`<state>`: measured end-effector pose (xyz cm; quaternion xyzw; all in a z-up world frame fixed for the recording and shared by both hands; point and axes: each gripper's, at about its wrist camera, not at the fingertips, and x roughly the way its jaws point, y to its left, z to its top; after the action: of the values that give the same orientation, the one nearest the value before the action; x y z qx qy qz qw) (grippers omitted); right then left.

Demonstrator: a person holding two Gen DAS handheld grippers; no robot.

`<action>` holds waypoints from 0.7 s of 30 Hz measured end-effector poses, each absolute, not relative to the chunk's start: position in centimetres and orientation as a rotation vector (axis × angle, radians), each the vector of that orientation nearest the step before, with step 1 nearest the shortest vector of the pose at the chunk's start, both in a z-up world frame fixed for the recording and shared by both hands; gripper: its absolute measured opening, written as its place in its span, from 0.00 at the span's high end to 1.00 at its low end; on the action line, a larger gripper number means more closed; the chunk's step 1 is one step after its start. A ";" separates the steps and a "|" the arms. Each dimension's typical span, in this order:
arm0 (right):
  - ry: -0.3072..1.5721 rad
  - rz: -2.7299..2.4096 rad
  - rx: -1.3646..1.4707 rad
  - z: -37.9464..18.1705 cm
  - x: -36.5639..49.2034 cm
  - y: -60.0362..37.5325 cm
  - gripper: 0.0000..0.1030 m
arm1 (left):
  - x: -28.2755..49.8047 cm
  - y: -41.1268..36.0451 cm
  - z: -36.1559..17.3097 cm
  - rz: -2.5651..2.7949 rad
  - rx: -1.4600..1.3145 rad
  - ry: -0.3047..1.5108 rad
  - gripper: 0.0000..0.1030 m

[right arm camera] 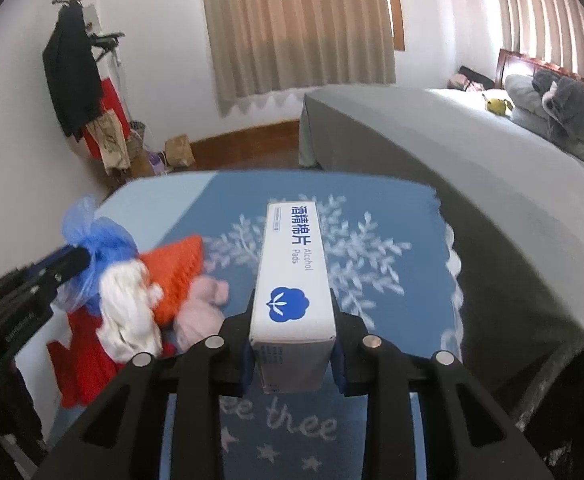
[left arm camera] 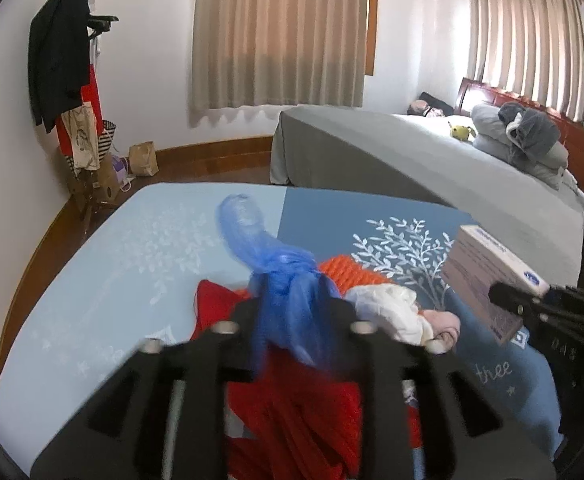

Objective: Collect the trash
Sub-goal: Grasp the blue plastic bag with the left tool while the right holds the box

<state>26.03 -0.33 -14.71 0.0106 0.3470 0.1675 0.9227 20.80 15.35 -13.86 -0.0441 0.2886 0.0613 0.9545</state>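
Two grippers are working over the table [right arm camera: 404, 208], which is wearing a blue cloth with white leaf prints. Nearest, the right gripper [right arm camera: 292, 344] is clamping a white alcohol pads box [right arm camera: 292, 276] by its sides and holding it lengthwise above the cloth. Just to its left, the left gripper [left arm camera: 292, 300] is pinching a crumpled blue plastic bag [left arm camera: 268, 256] between nearly closed fingers, over a heap of red, orange, white and pink clothing [right arm camera: 132, 308] lying on the table. Beyond, a grey bed [left arm camera: 432, 160] is standing along the right, and beige curtains [left arm camera: 280, 36] are hanging over the far window.
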 end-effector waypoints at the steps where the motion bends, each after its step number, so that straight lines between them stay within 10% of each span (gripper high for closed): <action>1: 0.724 0.344 0.023 -15.1 26.1 -0.3 0.71 | 21.0 15.4 -14.0 0.123 -0.097 0.590 0.57; 6: 0.748 0.350 0.025 -16.1 26.1 -0.5 0.69 | 21.8 15.6 -14.8 0.116 -0.106 0.615 0.51; 14: 0.765 0.365 0.037 -16.6 26.0 -1.0 0.71 | 21.5 16.6 -14.6 0.092 -0.137 0.604 0.85; 21: 0.712 0.364 0.065 -14.7 24.9 -1.7 0.71 | 20.0 16.4 -12.4 0.092 -0.147 0.544 0.89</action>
<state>24.87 -1.71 -14.68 0.0314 0.3466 0.1771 0.9206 19.99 16.45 -12.37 -0.0724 0.2686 0.0452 0.9595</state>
